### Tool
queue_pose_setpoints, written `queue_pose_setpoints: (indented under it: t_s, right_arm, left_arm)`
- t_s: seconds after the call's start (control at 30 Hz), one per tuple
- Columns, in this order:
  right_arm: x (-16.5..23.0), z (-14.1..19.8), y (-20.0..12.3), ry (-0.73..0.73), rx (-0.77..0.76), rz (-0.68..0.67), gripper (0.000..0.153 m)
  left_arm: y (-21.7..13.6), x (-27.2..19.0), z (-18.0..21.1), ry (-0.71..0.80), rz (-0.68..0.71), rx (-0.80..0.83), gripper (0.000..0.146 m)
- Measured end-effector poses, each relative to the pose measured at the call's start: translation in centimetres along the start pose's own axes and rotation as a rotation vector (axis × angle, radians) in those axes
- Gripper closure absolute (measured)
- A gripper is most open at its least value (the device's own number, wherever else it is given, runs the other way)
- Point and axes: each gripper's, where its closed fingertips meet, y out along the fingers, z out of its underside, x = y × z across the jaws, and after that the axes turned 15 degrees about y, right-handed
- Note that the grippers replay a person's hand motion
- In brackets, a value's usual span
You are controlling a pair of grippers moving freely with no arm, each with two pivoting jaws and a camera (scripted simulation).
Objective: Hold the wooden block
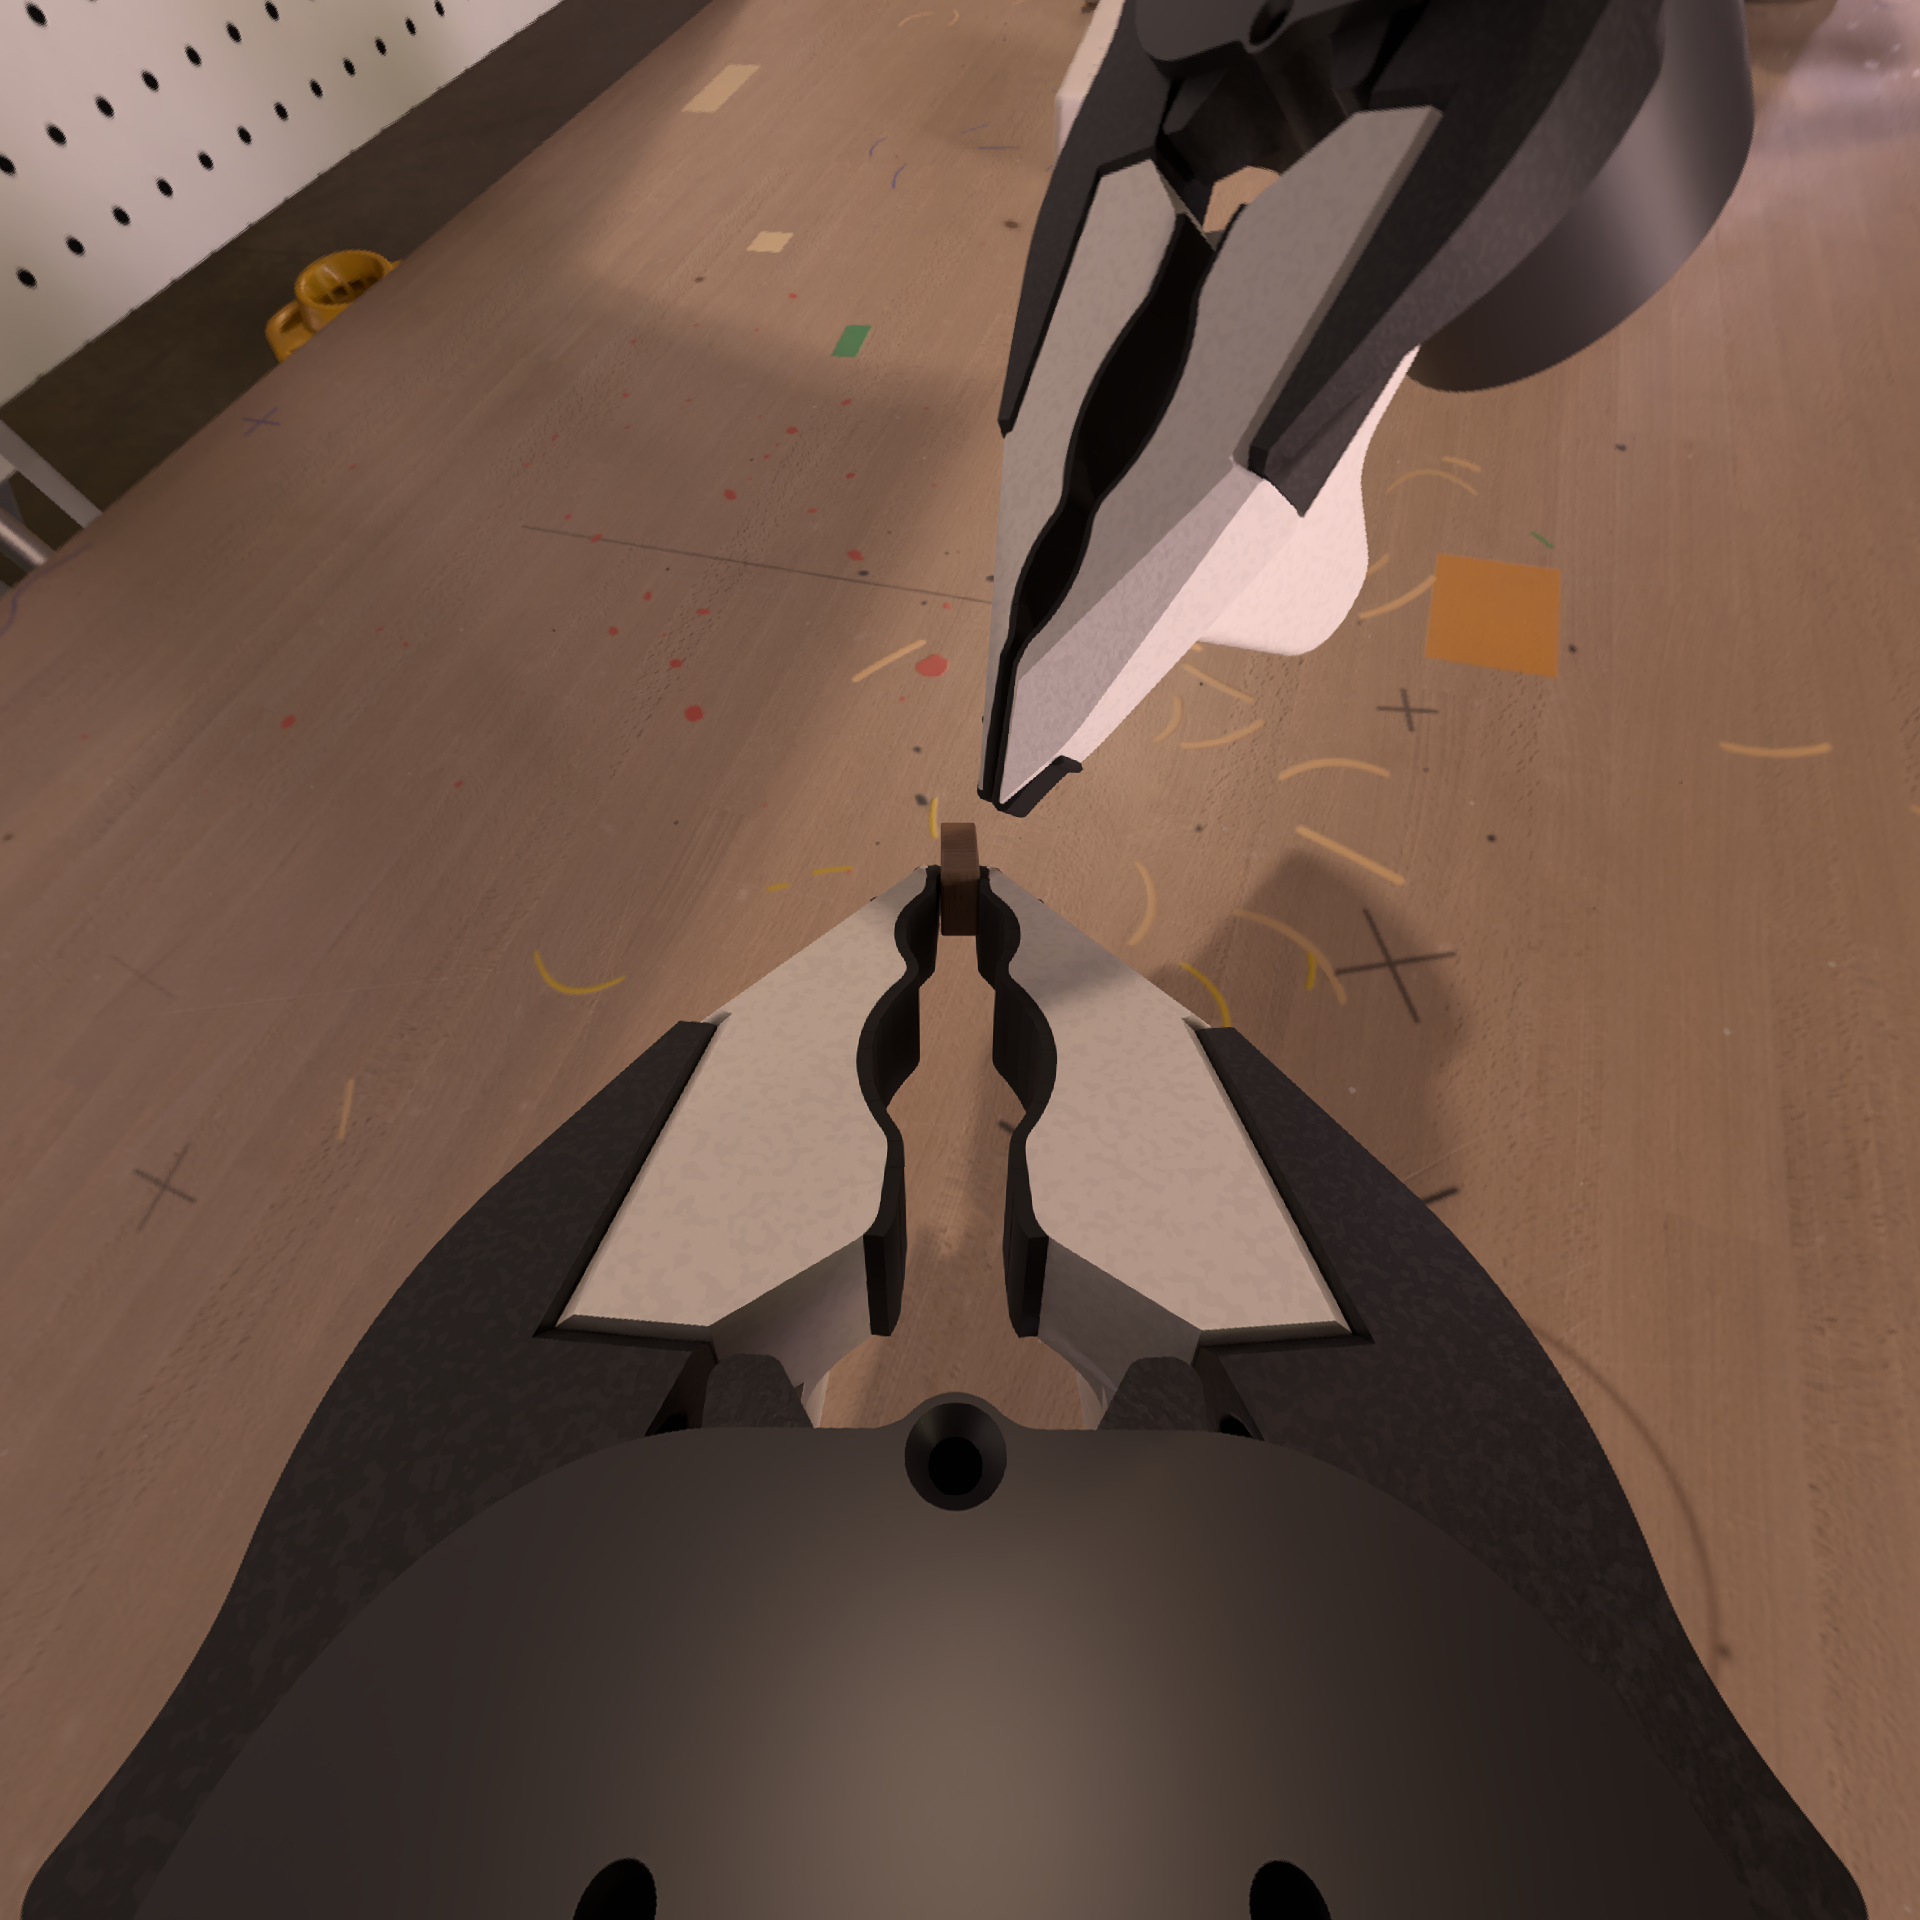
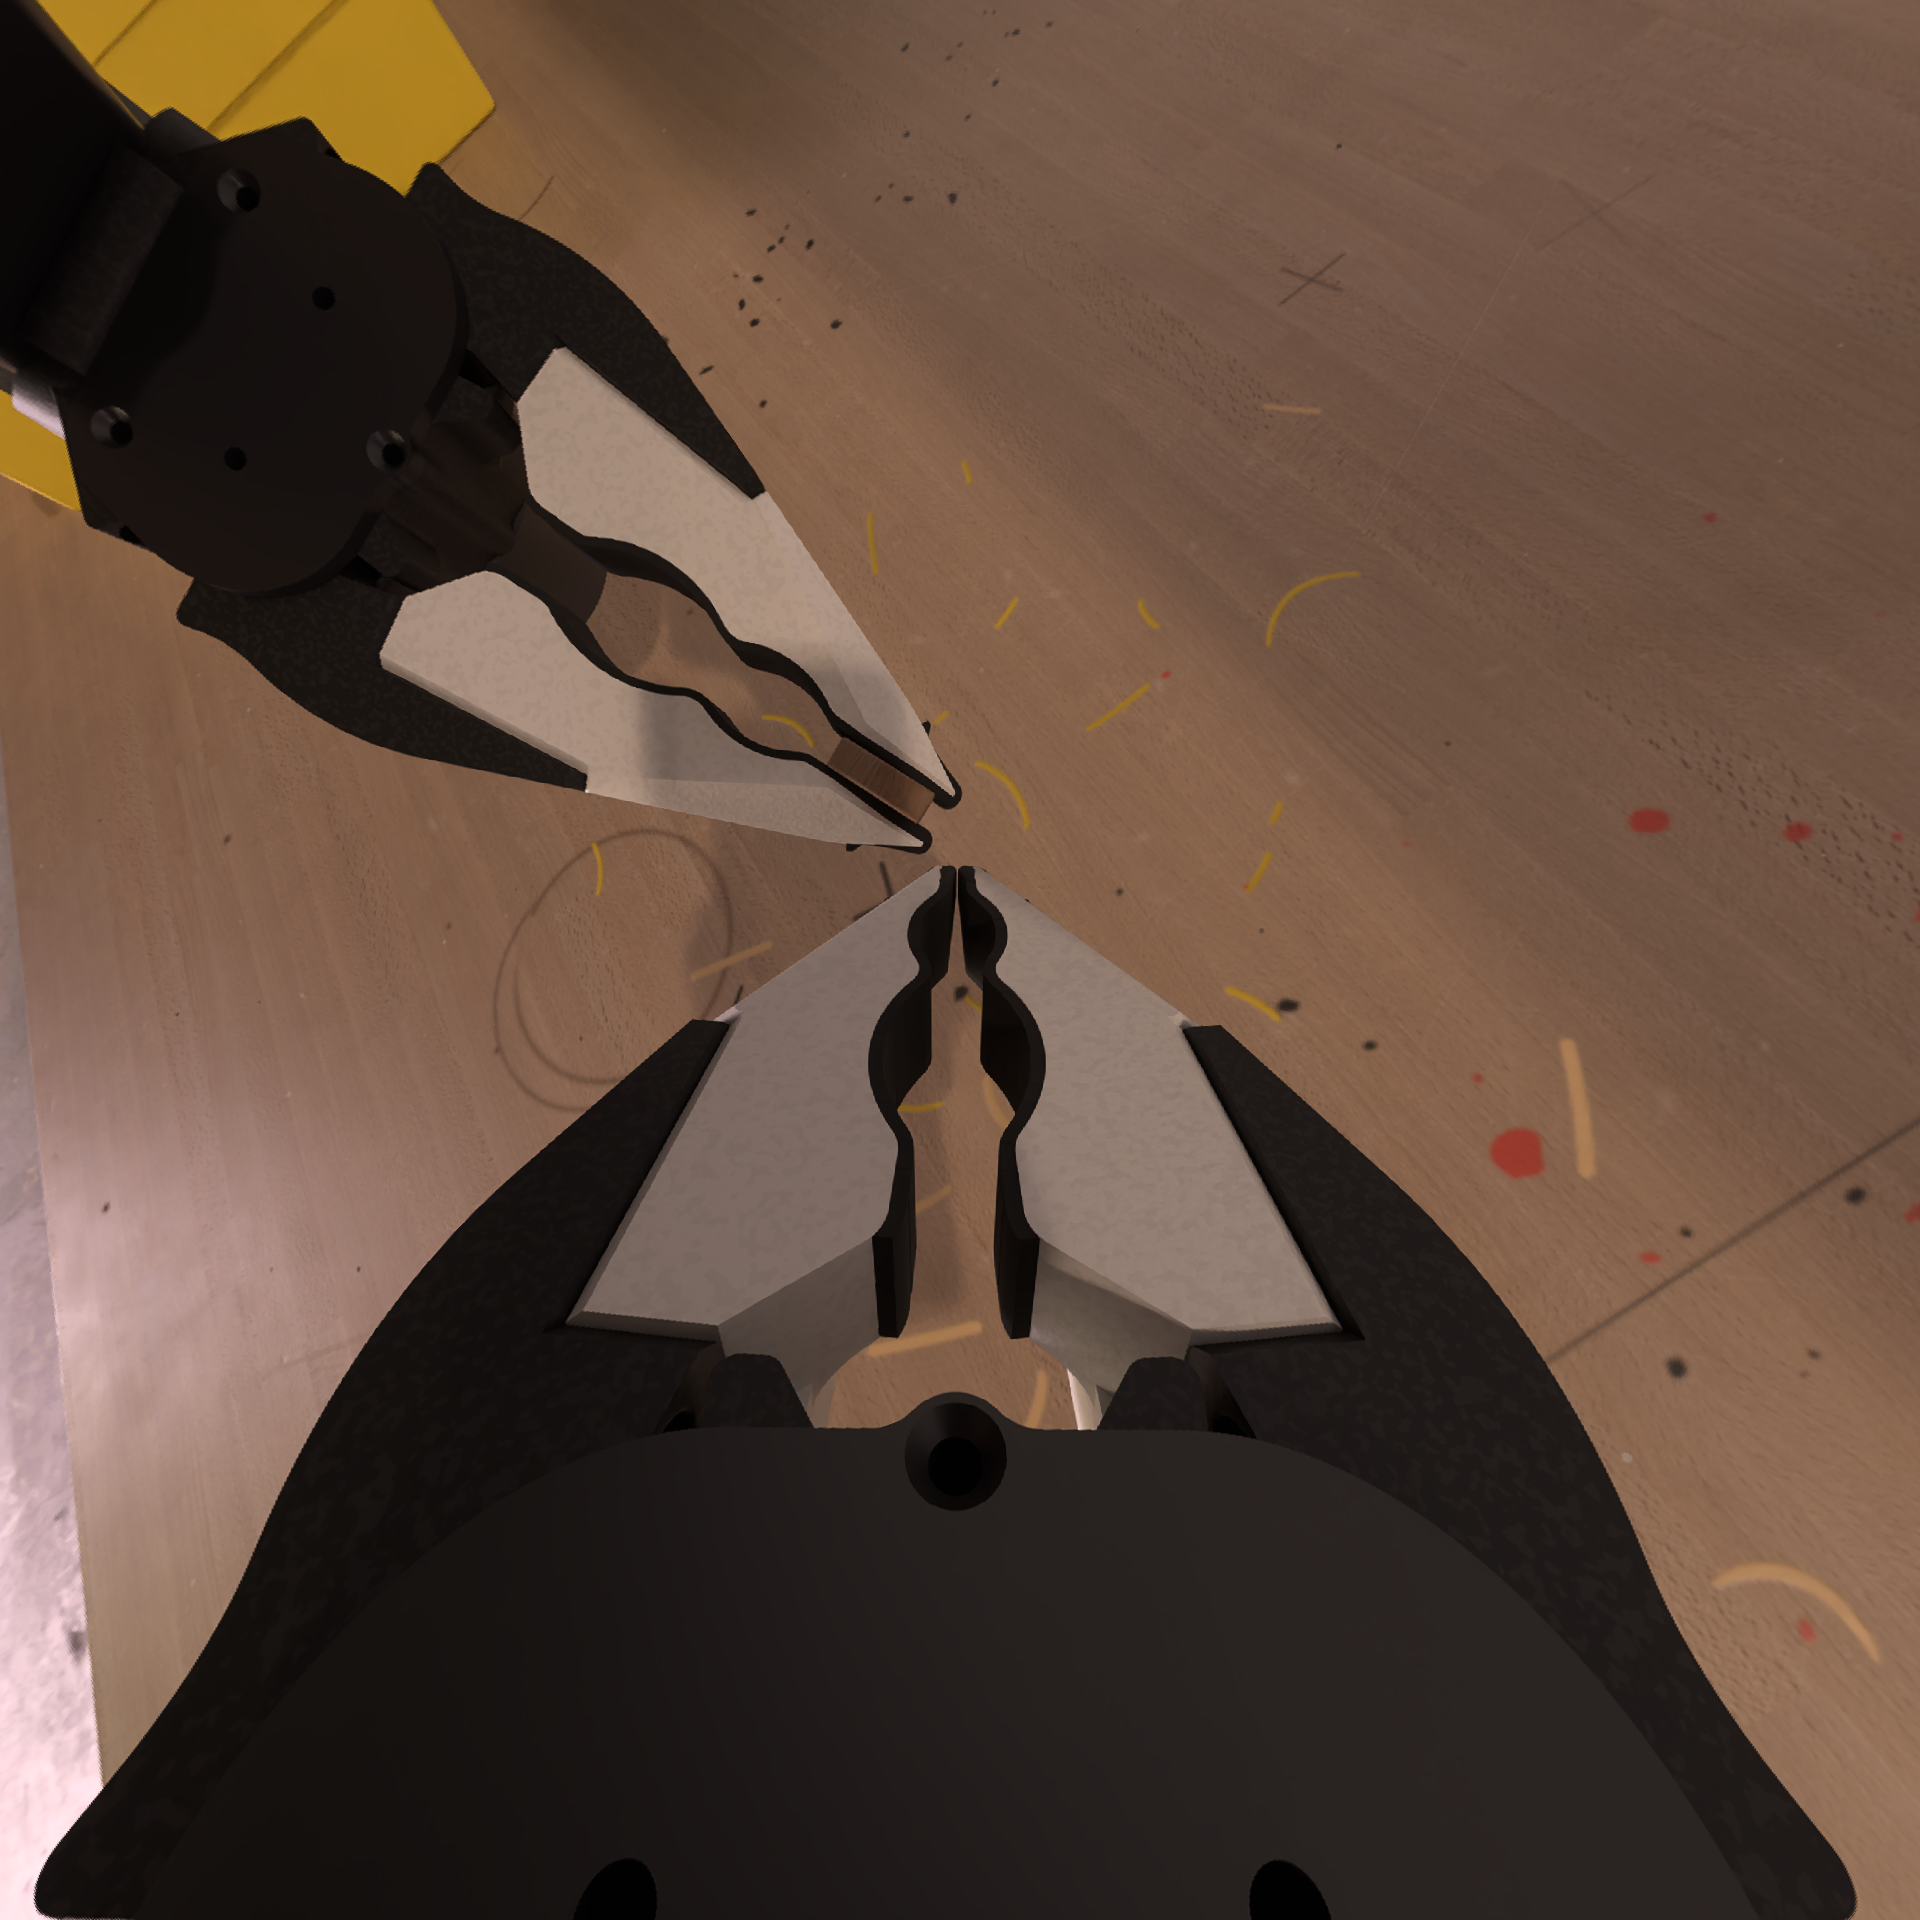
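Note:
A small brown wooden block [image 1: 958, 878] is pinched between the tips of my left gripper [image 1: 957, 883], above the wooden workbench. In the right wrist view the block [image 2: 881, 785] shows between the left gripper's tips [image 2: 935, 816] at upper left. My right gripper [image 2: 956, 878] is shut and empty, its tips almost touching. In the left wrist view the right gripper [image 1: 1013, 795] comes down from the upper right, its tips just above and right of the block, not touching it.
The workbench [image 1: 468, 831] bears paint spots, pencil crosses and shavings. A yellow fitting [image 1: 327, 296] lies by the pegboard wall [image 1: 156, 135] at far left. A white object [image 1: 1299, 582] and an orange patch [image 1: 1493, 615] lie behind the right gripper. A yellow sheet [image 2: 343, 73] lies behind the left gripper.

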Motion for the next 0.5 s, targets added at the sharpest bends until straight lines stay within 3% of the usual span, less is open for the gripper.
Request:
queue_pose_setpoints:
  t_s: [0.5]
  right_arm:
    - [0.42,-0.68,-0.60,-0.020,-0.031,-0.012,0.146]
  left_arm:
    - [-0.04,0.25,0.18,-0.050,0.010,-0.009,0.140]
